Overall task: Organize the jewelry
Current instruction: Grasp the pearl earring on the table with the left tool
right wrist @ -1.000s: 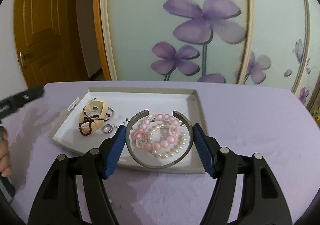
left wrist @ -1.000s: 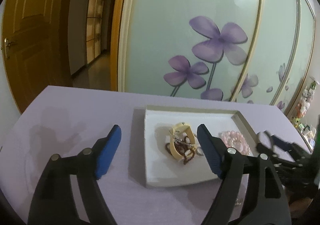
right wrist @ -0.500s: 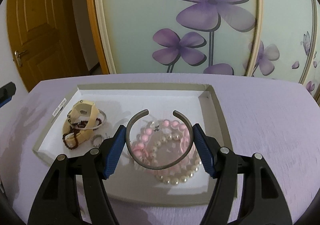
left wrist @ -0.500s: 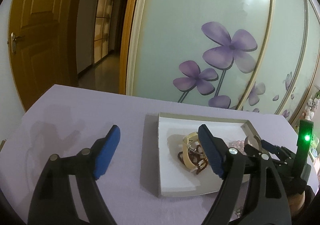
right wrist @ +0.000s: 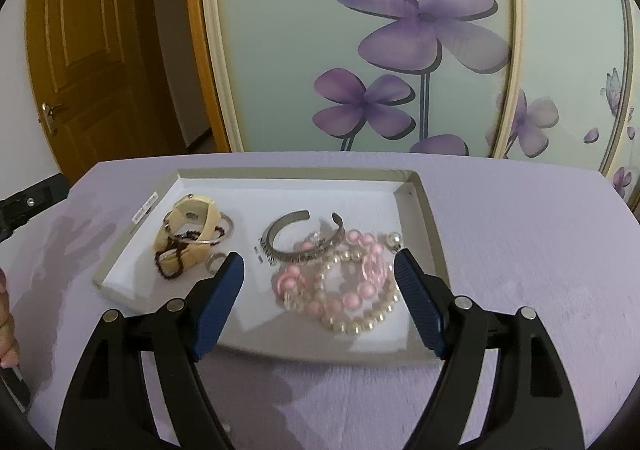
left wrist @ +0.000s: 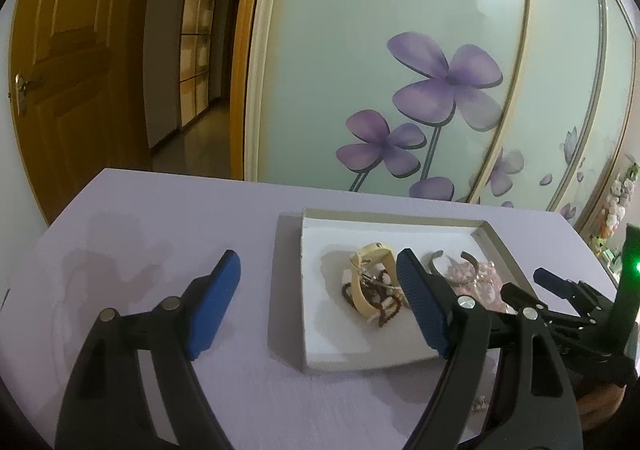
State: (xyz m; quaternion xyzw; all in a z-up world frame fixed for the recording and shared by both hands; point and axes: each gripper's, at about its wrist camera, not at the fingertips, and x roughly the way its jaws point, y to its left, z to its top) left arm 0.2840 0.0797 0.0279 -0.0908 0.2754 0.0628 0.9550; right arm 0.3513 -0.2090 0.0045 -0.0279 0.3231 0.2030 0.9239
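Observation:
A shallow white tray [right wrist: 280, 192] lies on the purple table. In it a grey open cuff bangle [right wrist: 298, 246] rests on pink and pearl bead bracelets [right wrist: 344, 290]. To their left lie a cream watch band [right wrist: 192, 228], a dark bead string and a small ring [right wrist: 214, 261]. My right gripper [right wrist: 318, 296] is open and empty, just above the tray's near edge. My left gripper [left wrist: 320, 302] is open and empty at the tray's [left wrist: 316, 338] left side; the cuff [left wrist: 452, 266] and watch band [left wrist: 370, 274] show past its right finger.
A glass wardrobe door with purple flowers [right wrist: 416, 26] stands behind the table. A wooden door [right wrist: 80, 50] is at the left. A small metal piece [left wrist: 480, 405] lies on the table near the tray's front corner. The table's [left wrist: 160, 210] left part lies bare.
My right gripper let go of the grey cuff; it now lies in the tray on the bead bracelets, and the gripper has drawn back. My left gripper shifted slightly left.

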